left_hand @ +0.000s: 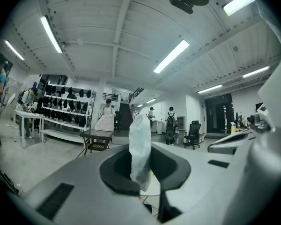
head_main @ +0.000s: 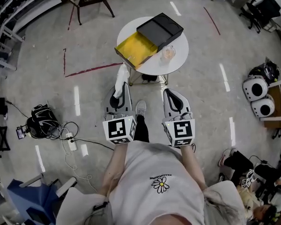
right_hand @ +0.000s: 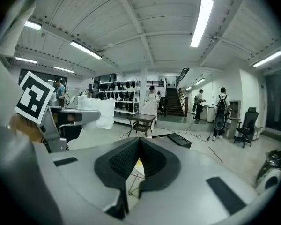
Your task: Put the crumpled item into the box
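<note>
One clear container (head_main: 168,53) beside the box (head_main: 136,49) on the table (head_main: 155,65)

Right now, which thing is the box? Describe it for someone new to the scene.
Find the round white table at the top of the head view. The box lies on it: a yellow tray joined to a black half. Its only tabletop neighbour is a small pale crumpled wad; the box is far larger and square-edged.
</note>
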Action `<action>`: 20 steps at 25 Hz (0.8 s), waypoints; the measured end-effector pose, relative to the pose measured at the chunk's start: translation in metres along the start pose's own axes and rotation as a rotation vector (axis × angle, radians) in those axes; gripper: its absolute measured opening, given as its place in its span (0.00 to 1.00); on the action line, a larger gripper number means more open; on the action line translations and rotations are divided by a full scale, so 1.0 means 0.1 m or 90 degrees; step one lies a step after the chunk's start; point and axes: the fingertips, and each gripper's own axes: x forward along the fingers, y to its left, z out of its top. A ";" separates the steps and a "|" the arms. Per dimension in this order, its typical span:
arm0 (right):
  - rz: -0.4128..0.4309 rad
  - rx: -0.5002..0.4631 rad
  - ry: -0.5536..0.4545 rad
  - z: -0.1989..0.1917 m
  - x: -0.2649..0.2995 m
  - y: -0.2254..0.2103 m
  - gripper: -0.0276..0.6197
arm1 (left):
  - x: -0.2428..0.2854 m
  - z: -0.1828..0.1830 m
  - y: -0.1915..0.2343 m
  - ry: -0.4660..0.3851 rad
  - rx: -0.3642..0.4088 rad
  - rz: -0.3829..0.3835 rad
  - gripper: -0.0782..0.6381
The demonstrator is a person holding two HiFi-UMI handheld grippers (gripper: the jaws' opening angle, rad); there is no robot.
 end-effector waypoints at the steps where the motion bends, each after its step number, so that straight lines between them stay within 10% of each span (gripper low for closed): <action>1: -0.004 0.002 0.004 0.06 0.15 -0.07 0.05 | 0.16 0.01 0.06 0.004 -0.002 -0.001 0.17; 20: -0.028 0.025 0.032 0.45 2.09 -0.85 0.05 | 2.16 0.00 0.72 0.045 0.009 -0.031 0.17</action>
